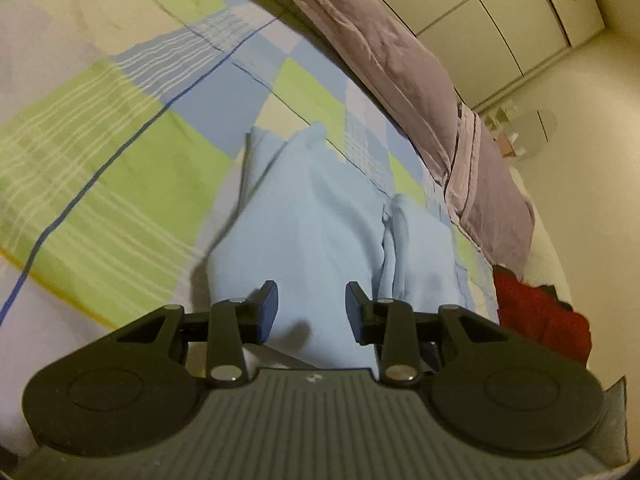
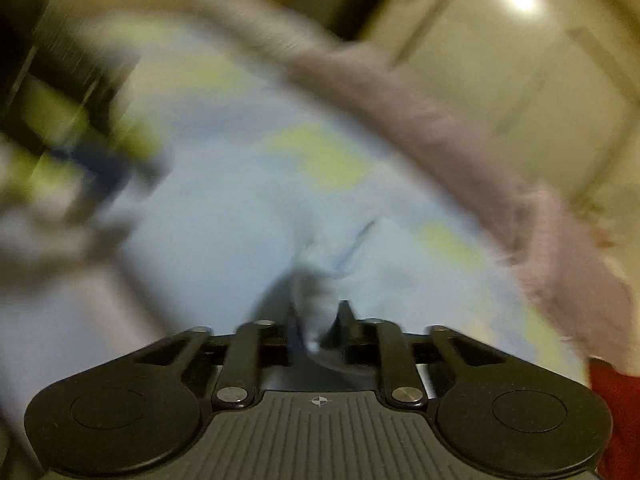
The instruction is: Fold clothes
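A light blue garment (image 1: pixel 320 216) lies rumpled on the bed, on a checked sheet (image 1: pixel 100 152) of green, blue and cream squares. It sits close to the bed's far edge, where a long mauve blanket (image 1: pixel 380 60) is rolled along the side. One end of the garment reaches toward the middle of the bed; a thick fold runs down its right part.

The left tongs (image 1: pixel 312 312) hang over the near end of the garment with their jaws spread apart and nothing between them; blue cloth shows through the gap. To their left the sheet lies broad and flat as far as the picture reaches. To their right the garment's edge runs close to the blanket, leaving only a narrow strip of sheet between. A red cloth (image 1: pixel 540 316) lies at the bed's edge beside the near right corner of the garment, just under the end of the blanket.

The right wrist view is heavily blurred. The right tongs (image 2: pixel 318 328) are clenched on a bunched ridge of the light blue garment, which rises in a peak between the jaws. Beyond it the garment spreads toward the mauve blanket, and the red cloth shows at the lower right edge. Pale cupboard doors (image 1: pixel 500 12) stand past the bed.
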Available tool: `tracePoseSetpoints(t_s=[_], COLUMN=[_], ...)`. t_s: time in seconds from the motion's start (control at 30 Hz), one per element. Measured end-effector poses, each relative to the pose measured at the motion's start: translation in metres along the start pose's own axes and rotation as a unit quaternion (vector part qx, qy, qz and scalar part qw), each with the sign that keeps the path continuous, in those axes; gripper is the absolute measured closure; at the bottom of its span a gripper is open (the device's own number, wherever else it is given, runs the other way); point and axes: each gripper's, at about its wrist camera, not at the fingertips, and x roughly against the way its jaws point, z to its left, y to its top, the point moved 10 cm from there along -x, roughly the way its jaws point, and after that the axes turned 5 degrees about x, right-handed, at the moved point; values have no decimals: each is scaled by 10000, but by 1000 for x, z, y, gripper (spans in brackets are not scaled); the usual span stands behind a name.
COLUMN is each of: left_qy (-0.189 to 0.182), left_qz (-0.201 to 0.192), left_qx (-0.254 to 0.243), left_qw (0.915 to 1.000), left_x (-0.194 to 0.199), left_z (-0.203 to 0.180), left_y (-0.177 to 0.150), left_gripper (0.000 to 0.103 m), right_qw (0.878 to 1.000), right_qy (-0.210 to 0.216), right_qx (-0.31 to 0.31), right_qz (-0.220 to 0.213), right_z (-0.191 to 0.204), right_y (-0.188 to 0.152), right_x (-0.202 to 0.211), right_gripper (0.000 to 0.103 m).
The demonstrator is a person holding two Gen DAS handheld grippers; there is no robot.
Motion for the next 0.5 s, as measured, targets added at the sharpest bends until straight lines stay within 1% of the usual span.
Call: tracePoseSetpoints(t_s=[0.03,0.07,0.13,0.2,0.27,0.3,0.33,0.37,0.4,0.43,0.47,0.5], left_qy=[-35,-70,-190,-440,-722,-846,-952,-989,-984,-980,-973,-960], left_qz=[-11,-22,4,71,246,371,497,633,787,940,1094,1250], left_qx=[51,103,212,278,391,482,560,587,568,549,543,574], left_qw=[10000,9999,9996,9986,9963,9946,9926,9913,9904,9892,9877,9858], left_x=[2,4,4,0,-12,-22,-33,-47,-62,-77,-92,-106], left_z=[-1,-1,-7,-19,-34,-40,-45,-50,-54,-59,-63,-66], left_y=[1,2,5,7,10,12,14,16,18,19,20,20], left_gripper=[72,72,72,68,62,61,61,61,61,61,61,61], right_qw=[9998,9995,9993,9957,9875,9803,9687,9535,9323,9026,8670,8258], right_qy=[-113,-105,221,493,599,613,608,600,626,691,751,807], right_qx=[181,257,-67,-563,-1226,-1699,-2292,-2877,-3523,-4238,-4925,-5579], right_qz=[-59,-149,-277,-538,-784,-801,-738,-672,-534,-308,-80,148], right_z=[4,4,-6,-24,-50,-66,-86,-107,-125,-142,-157,-173], right_y=[0,0,0,-4,-12,-18,-26,-35,-48,-66,-84,-102], right_x=[-1,2,14,38,61,68,70,72,69,60,50,42], right_gripper=[66,63,59,58,58,58,58,58,58,58,58,58])
